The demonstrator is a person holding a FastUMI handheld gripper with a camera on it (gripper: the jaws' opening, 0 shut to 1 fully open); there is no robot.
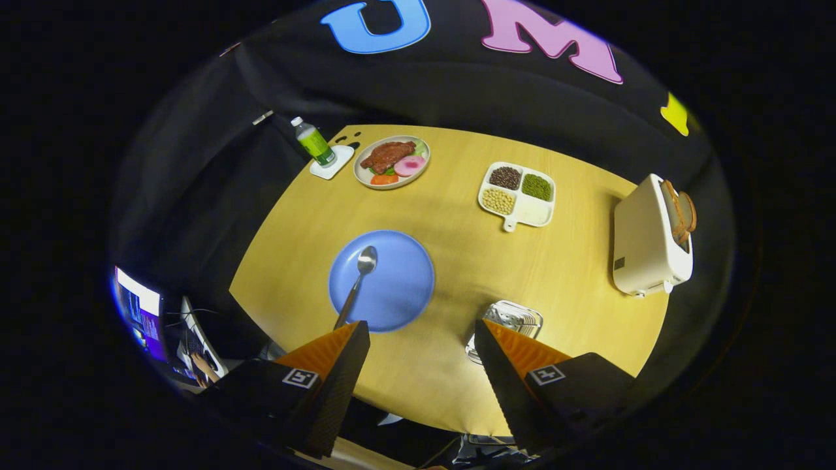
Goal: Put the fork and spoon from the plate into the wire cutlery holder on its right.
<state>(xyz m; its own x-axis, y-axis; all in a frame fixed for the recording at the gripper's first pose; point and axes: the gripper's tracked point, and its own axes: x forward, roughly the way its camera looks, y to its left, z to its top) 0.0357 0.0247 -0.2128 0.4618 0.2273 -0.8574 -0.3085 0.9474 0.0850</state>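
A round blue plate (398, 287) lies flat on the wooden table, just ahead of the left finger. On it rests a metal spoon (358, 282), bowl up and pointing away, its handle running back over the near rim of the plate towards the left fingertip. To the right of the plate, just ahead of the right finger and partly hidden by it, stands the wire cutlery holder (513, 320), a small silvery rack of thin bars, well apart from the spoon.
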